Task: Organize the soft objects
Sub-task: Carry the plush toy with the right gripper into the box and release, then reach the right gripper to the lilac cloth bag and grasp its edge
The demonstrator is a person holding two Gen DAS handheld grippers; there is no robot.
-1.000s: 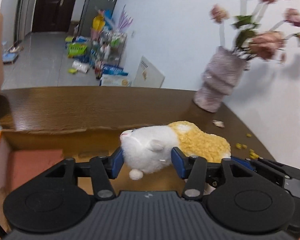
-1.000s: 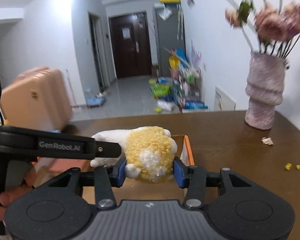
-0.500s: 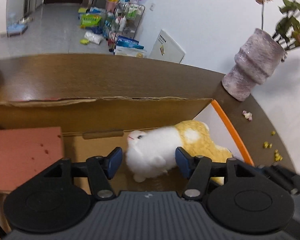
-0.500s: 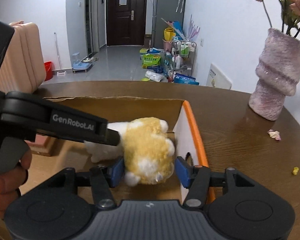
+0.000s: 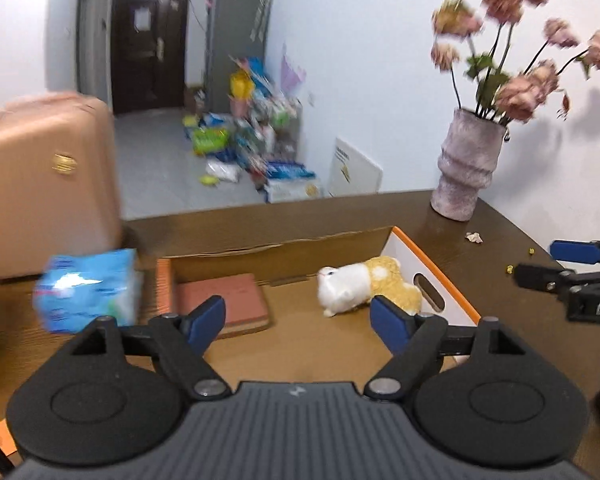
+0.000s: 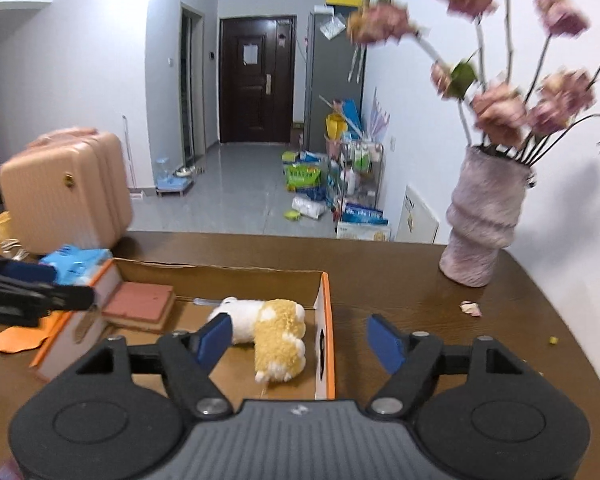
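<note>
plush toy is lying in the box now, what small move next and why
Probably lift both grippers clear of the cardboard box. The plush toy lies on the box floor beside the pink block, and the opening left gripper and right gripper hold nothing.

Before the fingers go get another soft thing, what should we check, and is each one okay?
1. Plush toy lying inside the cardboard box: ok.
2. Left gripper let go: ok, fingers opening, nothing between them.
3. Right gripper let go: ok, fingers opening, toy lies below and beyond them, untouched.
4. Room left in the box beside the pink block: ok.
5. Vase of flowers standing upright, apart from the box: ok.
6. Next soft thing in reach: cannot tell; a blue packet sits left of the box.
</note>
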